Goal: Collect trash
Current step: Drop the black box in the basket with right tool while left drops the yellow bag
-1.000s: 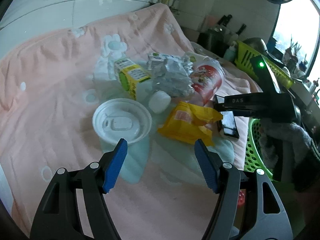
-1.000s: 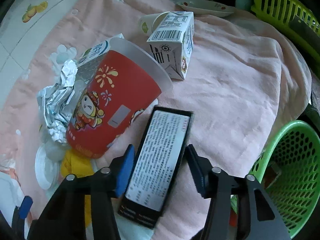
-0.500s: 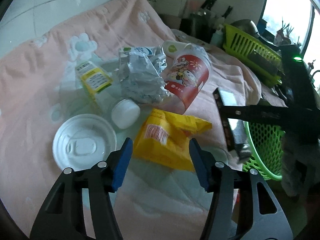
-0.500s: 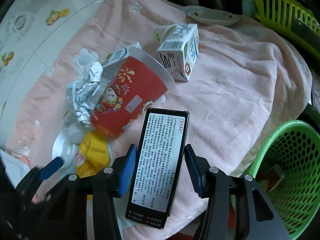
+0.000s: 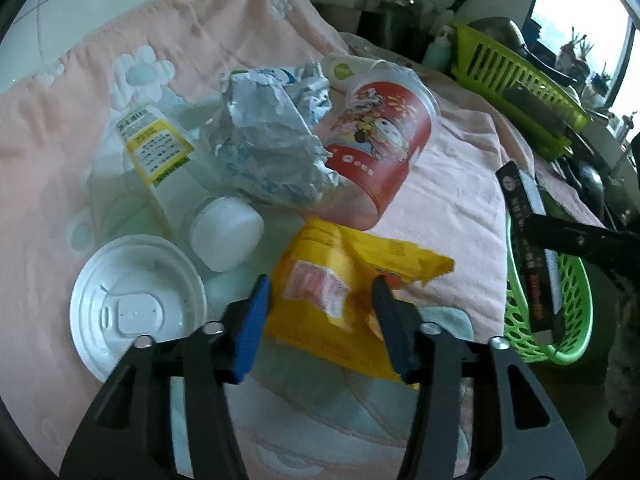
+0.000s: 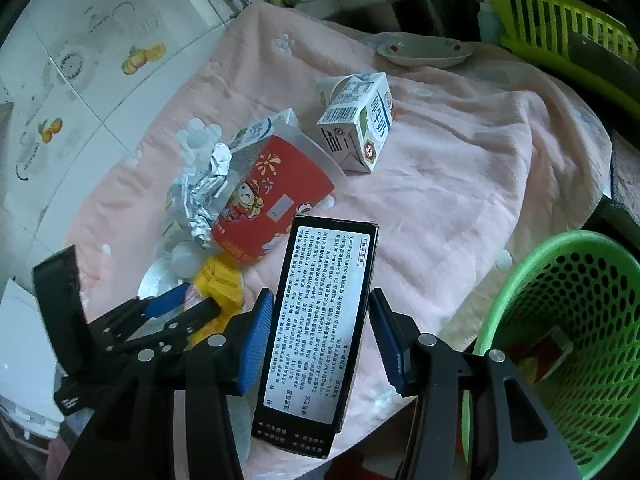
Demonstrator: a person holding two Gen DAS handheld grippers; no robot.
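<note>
One black box (image 6: 320, 320) pinched by right gripper (image 6: 320, 334); left gripper (image 5: 322, 312) spread around one yellow wrapper (image 5: 352, 280).

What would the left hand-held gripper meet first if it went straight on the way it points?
Probably the yellow snack wrapper: it already lies between the open fingers of the left hand-held gripper. Behind it lies the red paper cup; depth is hard to judge.
</note>
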